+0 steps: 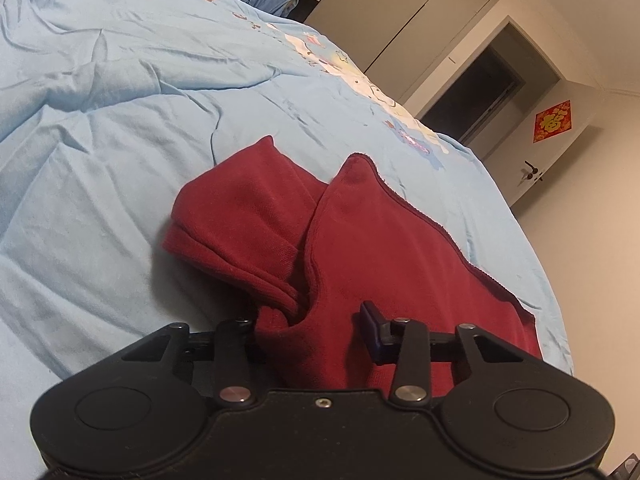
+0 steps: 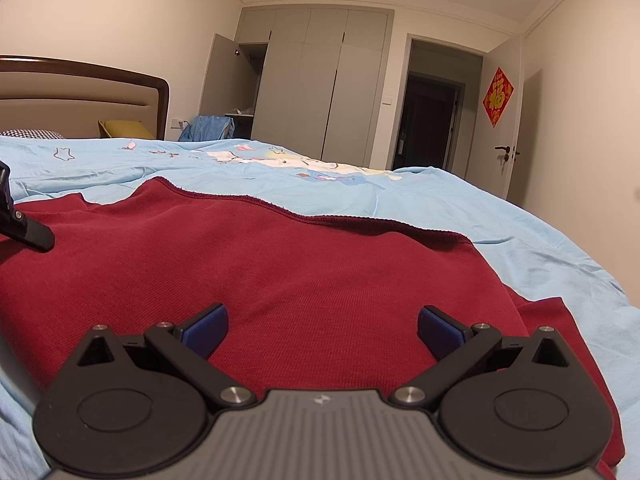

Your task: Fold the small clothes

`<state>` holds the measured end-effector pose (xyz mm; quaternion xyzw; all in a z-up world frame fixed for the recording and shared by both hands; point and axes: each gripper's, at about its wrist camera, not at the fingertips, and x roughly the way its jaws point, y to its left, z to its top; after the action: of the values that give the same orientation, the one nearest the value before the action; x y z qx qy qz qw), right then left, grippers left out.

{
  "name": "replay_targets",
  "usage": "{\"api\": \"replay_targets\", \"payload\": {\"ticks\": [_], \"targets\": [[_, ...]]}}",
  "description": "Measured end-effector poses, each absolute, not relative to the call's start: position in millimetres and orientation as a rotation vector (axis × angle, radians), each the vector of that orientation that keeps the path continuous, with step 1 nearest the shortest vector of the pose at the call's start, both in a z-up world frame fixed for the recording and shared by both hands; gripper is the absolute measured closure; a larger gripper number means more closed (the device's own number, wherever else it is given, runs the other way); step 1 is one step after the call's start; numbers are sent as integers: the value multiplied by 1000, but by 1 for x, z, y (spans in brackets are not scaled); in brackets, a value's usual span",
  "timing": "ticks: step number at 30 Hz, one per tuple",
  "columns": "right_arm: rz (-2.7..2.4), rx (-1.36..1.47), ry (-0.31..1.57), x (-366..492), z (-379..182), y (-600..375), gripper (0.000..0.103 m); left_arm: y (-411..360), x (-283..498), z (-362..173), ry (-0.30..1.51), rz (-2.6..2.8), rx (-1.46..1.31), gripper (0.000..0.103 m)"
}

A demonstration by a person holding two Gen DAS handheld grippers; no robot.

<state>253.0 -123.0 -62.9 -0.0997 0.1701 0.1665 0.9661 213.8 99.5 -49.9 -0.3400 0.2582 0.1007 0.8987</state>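
Closest in, the right gripper [image 2: 322,330] hovers with fingers spread wide and empty over the dark red knit garment [image 2: 280,264], which lies on the light blue bedsheet [image 2: 460,204]. The left gripper [image 1: 310,330] has fabric bunched between its part-open fingers, though whether it is pinched I cannot tell. Soft ribbed cloth slumps easily, so grip the hem squarely and fold toward the sleeve [image 1: 236,216] slowly.

Dim, warm indoor light; soft shadows on the bed [image 1: 120,80]; sharp focus, strong fisheye curving, dark vignetted corners.

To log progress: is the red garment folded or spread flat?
Partly folded: the red garment has one side flap doubled over itself, while the rest lies spread on the blue sheet.
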Motion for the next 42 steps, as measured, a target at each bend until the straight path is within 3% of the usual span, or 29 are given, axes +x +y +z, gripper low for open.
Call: {"api": "replay_targets", "payload": {"ticks": [3,9,22,29,34,37,39,42], "targets": [[349,-176,378,257,-56,-127,0,97,213,-46,528,217,-675,77],[318,-85,423,248,-39,-155,0,85,217,-29,505,204,-539,86],[33,57,404,194,-3,-272,0,-23,247,43,366,-90,-53,91],[-114,99,459,181,-17,-320,0,-125,238,28,370,-392,238,90],[-168,143,498,172,-28,-343,0,-147,235,-1,463,-474,296,79],[-179,159,507,171,-31,-348,0,-141,229,-5,463,-507,266,63],[-178,164,509,169,-31,-349,0,-136,225,-4,449,-515,250,45],[-157,180,506,171,-30,-347,0,-131,219,-4,431,-501,256,37]]}}
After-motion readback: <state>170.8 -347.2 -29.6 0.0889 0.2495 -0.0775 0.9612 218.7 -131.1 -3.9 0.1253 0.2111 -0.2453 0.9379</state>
